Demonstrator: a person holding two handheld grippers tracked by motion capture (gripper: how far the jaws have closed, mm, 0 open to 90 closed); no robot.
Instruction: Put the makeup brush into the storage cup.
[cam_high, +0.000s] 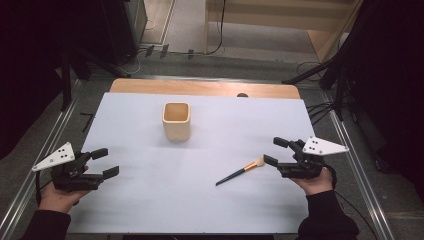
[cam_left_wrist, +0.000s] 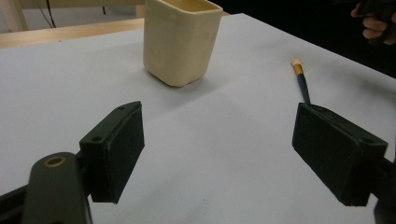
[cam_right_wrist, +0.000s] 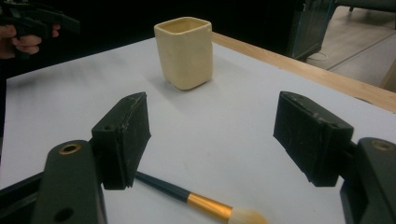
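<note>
A cream square cup (cam_high: 176, 120) stands upright on the white sheet (cam_high: 150, 150), toward the back middle; it also shows in the left gripper view (cam_left_wrist: 181, 39) and the right gripper view (cam_right_wrist: 184, 51). A makeup brush (cam_high: 240, 171) with dark handle, gold ferrule and pale bristles lies flat at the right. My right gripper (cam_high: 276, 151) hovers just right of the bristle end, open, with the brush (cam_right_wrist: 196, 199) below its jaws and nothing between them. My left gripper (cam_high: 105, 163) rests at the left edge, open and empty. The brush (cam_left_wrist: 301, 79) lies far off in its view.
A bare wooden strip of table (cam_high: 200, 88) runs along the far edge. Metal rails (cam_high: 360, 165) flank both sides. Cables and dark stands crowd the floor behind. The other hand (cam_left_wrist: 376, 21) shows at the top right of the left gripper view.
</note>
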